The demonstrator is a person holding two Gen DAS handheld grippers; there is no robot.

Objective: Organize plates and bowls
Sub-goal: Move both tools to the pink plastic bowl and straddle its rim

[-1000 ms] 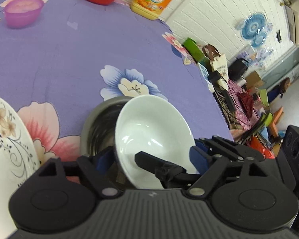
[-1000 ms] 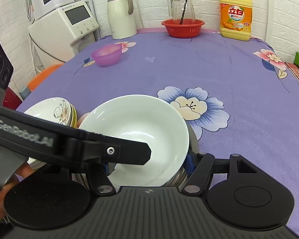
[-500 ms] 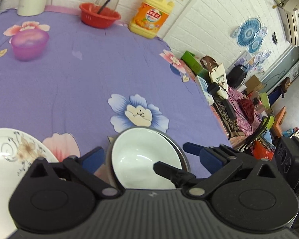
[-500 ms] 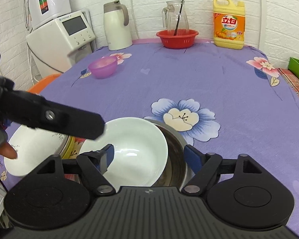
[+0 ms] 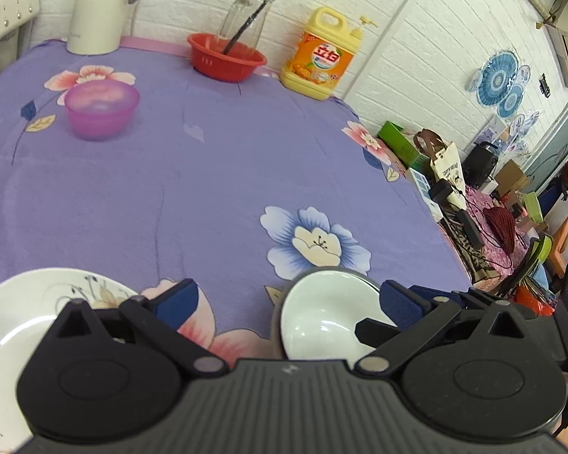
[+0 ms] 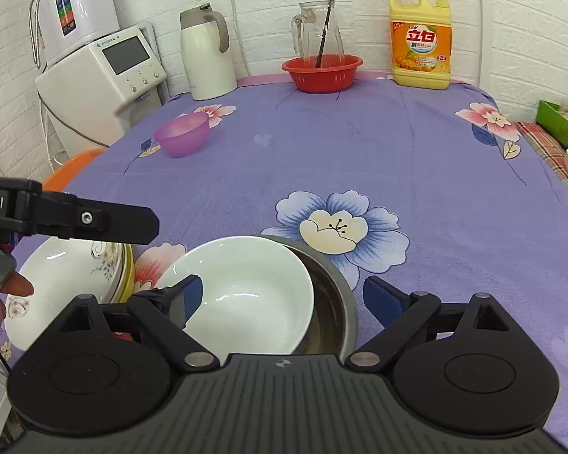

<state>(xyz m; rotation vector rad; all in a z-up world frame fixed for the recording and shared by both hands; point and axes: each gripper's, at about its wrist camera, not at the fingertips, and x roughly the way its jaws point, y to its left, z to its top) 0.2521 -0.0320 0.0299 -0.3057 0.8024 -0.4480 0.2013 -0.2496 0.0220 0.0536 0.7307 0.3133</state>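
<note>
L gripper (image 5: 286,304): jaws wide, nothing between the pads; they've just been opening. Blue pads stand apart over the cloth, white bowl off at approx 4 o'clock from its midpoint.
R gripper (image 6: 282,297): jaws wide, not pressing on anything. L pad sits just over the white bowl's near-left rim, R pad outside the metal bowl at 3 o'clock; can't tell if the L pad touches the rim.
White bowl (image 6: 242,295): nested in the metal bowl (image 6: 335,302), tilted and off-centre, leaning to the 9 o'clock side; metal wall shows bare on the 3 o'clock side.
Plates (image 6: 66,283): stack w/ floral print at 9 o'clock of the bowls, close beside but apart; yellow rim shows under the top plate. A person's fingers show at the frame's far left edge.
Purple bowl (image 6: 181,134): alone at 11 o'clock, well apart from the rest.
Table bg: red basket (image 6: 322,72), detergent jug (image 6: 420,38), thermos (image 6: 206,53) along the 12 o'clock edge; not part of the job, prob.
Step in hand: judged as release just done – white bowl dropped into metal bowl, both grippers free.
Next move: likely fetch the purple bowl. Needs a long reach toward 11 o'clock, pads over its rim, then a lift clear of the plate stack. Bowl looks light, thin-walled; soft pinch shd do.
Watch: white bowl sits crooked, may need a nudge to seat flat before anything stacks on it.
</note>
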